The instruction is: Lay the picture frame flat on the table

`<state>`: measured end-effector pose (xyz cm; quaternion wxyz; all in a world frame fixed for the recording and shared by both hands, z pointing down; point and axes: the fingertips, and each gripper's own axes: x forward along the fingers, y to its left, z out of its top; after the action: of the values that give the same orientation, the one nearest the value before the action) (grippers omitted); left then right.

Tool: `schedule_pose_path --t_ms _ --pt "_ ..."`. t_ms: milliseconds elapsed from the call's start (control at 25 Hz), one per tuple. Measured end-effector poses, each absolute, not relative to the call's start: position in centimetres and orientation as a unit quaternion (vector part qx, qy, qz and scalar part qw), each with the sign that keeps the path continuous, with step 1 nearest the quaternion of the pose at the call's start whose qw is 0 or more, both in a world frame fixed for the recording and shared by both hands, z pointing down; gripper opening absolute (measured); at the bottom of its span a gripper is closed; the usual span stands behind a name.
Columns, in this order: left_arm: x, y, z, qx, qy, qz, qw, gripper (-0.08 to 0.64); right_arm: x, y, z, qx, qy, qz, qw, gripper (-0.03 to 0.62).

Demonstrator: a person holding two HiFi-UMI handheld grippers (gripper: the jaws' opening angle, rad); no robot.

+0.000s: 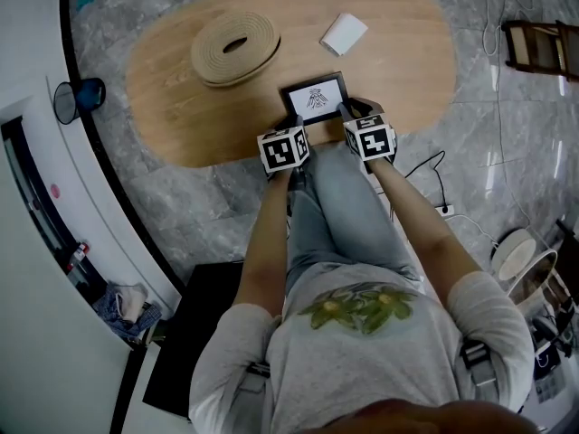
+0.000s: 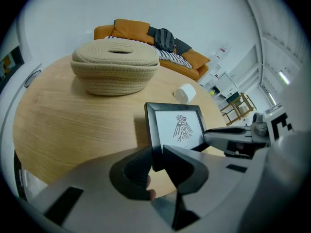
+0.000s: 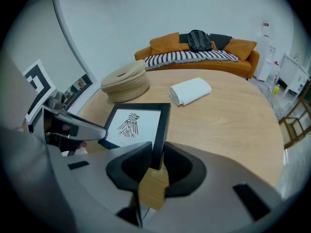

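Oval wooden table: woven basket, white roll.

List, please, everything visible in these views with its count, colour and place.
picture frame: one, black, white bird print, table's near edge
basket: one, beige coiled rope, table's far side, left
rolled cloth: one, white, table's far side, right
table: one, light wood, oval
bin: one, blue, floor left of the table
sofa: one, orange, behind the table
backpack: one, dark, on the sofa
left gripper: one, grey, shut on the picture frame's left edge
right gripper: one, grey, shut on the picture frame's right edge
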<state>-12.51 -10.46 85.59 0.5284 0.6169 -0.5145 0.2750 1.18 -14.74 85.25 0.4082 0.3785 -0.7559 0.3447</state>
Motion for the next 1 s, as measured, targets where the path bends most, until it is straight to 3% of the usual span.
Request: schedule_pose_path --t_ms 1000 --pt "-12.4 -9.8 89.0 0.601 -0.495 0.285 0.559 0.088 1.4 -14.2 88.8 0.368 -0.745 0.367 0.418 0.087"
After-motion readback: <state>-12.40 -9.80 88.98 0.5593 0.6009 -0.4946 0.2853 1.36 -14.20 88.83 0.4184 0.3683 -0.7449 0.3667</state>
